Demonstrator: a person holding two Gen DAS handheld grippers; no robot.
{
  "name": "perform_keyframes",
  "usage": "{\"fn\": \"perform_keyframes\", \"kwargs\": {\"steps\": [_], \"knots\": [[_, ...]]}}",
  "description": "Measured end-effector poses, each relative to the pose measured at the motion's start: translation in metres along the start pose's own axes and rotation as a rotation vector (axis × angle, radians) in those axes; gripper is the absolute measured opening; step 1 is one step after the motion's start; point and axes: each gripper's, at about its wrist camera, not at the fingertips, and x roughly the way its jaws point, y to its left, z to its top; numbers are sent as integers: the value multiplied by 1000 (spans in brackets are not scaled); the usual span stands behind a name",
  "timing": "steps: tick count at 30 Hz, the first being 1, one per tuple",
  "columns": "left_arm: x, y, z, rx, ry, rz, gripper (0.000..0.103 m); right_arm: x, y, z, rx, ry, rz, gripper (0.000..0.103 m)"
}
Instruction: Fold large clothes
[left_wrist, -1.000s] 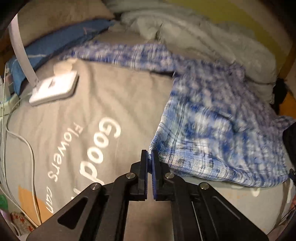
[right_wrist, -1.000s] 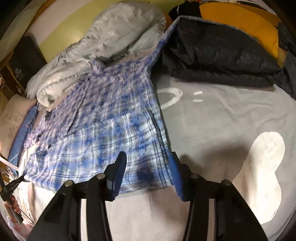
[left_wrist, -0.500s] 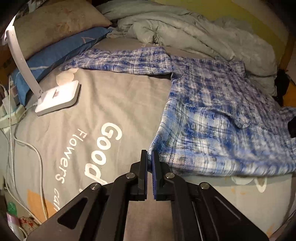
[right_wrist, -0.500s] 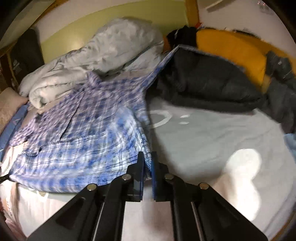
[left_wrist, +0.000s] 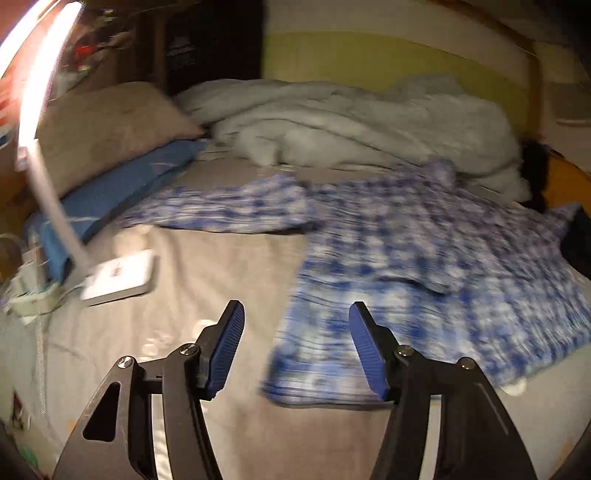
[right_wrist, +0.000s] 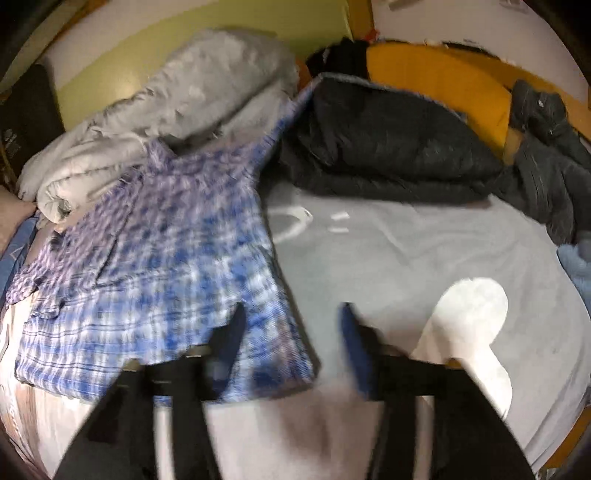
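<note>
Both tools are opening with nothing pinched: the left tool (left_wrist: 295, 347) stands apart over the near-left hem corner of the plaid shirt (left_wrist: 424, 258), the right tool (right_wrist: 291, 347) apart over the near-right hem corner of the same shirt (right_wrist: 147, 266). The cloth shows between the pads in each view but neither pad presses on it. The shirt lies spread on the bed (left_wrist: 221, 280), hem toward the cameras, collar toward the grey duvet (left_wrist: 351, 122); one sleeve stretches out toward the blue pillow (left_wrist: 110, 195), the other runs up against the dark jacket (right_wrist: 388, 147). Risks, as a guess: the far sleeve rests on or against the jacket, so a fold of it could drag the jacket edge along or leave the sleeve skewed. The collar sits right at the duvet, so any push of the body that way bunches it. The lamp base (left_wrist: 118, 273) and its cables sit just beside the left sleeve's path; a low sweep by the left tool could snag them. Both frames are motion-blurred, so whether the hem lies flat cannot be told, and a wrinkle there would be baked into the next fold. Soft bedding also means a re-grasp may pinch sheet with shirt.
</note>
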Motion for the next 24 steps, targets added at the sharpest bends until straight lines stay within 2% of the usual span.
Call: {"fn": "perform_keyframes", "kwargs": {"steps": [1, 3, 5, 6, 8, 12, 14, 17, 20, 24], "knots": [[5, -6, -2, 15, 28, -53, 58, -2, 7, -2, -27, -5, 19, 64], [17, -19, -6, 26, 91, -153, 58, -3, 24, -3, -79, -5, 36, 86], [29, -36, -9, 53, 146, -198, 56, -3, 37, -4, -117, -19, 52, 98], [37, -49, -9, 85, 173, -196, 38, -4, 43, -5, -134, -30, 58, 103], [51, -76, -7, 155, 226, -212, 16, -5, 54, -7, -161, -58, 48, 103], [73, -112, 9, 212, 266, -245, 16, -1, 69, -8, -184, -120, -35, 103], [94, -129, 19, 219, 317, -267, 16, -2, 72, -10, -201, -158, -101, 103], [130, -144, 22, 181, 386, -254, 16, 8, 73, -10, -227, -98, -119, 103], [150, -147, 23, 133, 358, -241, 15, 18, 69, -9, -225, -13, -55, 103], [157, -139, 42, 55, 306, -224, 15, 24, 63, -9, -203, -3, -96, 103]]}}
